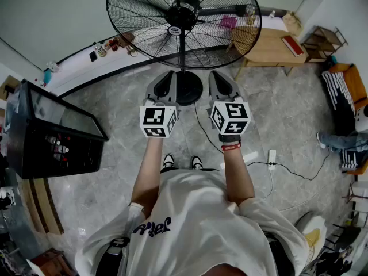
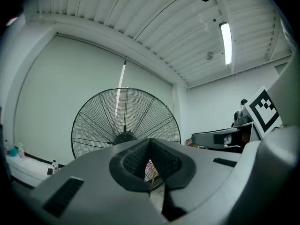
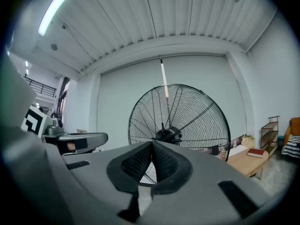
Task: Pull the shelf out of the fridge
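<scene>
1. While they point at the far fan (image 1: 183,22), the left gripper (image 1: 168,75) and right gripper (image 1: 218,75) are pinched narrow, holding nothing.
2. The fridge (image 1: 52,132) stands well left; its shelf is too dim to see.
3. Likely nothing has begun; next, turn left and approach.

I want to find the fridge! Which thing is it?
Start at the big round fan ahead. Look left across the grey floor: the fridge is the black box, the only thing with a see-through front showing small things inside.
</scene>
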A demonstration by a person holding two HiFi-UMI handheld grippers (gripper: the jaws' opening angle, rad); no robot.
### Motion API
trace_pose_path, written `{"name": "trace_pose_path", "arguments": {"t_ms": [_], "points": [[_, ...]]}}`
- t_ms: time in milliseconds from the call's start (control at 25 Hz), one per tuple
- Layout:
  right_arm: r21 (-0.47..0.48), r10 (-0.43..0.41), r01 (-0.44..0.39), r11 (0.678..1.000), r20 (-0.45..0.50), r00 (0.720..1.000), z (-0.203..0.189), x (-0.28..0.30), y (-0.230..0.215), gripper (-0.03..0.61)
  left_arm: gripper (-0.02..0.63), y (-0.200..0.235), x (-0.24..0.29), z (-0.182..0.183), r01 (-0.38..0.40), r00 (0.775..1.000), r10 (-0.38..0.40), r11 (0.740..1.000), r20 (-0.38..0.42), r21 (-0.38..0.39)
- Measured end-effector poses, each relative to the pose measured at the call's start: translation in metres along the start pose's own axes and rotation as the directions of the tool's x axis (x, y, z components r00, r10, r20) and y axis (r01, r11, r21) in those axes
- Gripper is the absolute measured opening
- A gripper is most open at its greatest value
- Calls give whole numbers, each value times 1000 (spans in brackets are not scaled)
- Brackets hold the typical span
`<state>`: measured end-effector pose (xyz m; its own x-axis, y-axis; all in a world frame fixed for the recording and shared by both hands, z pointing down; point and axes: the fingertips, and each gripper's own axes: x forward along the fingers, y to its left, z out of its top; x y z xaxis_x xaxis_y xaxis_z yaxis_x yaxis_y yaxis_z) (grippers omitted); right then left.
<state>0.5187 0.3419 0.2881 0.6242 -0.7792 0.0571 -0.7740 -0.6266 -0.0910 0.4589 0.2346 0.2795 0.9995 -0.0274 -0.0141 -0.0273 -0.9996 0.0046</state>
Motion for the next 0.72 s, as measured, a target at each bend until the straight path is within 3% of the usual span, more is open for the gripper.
{"name": "trace_pose_path", "arguments": {"t_ms": [200,400,560,720], "points": [[21,72,-72,997,-14,997,-12,12,6,14,17,8,-4,-12,-75,997,75,997,-9,-4],[32,240,-239,971,-59,969,-34,38,50,14,17,40,-39,-29,-233,972,232,973,-32,-7],[58,382,-378,924,-98,919,-55,59,102,14,17,74,-79,-42,-373,927,372,928,-55,-8],[73,536,-531,844,-133,834,-70,65,179,14,17,114,-141,-48,-525,850,523,850,-67,-34]]}}
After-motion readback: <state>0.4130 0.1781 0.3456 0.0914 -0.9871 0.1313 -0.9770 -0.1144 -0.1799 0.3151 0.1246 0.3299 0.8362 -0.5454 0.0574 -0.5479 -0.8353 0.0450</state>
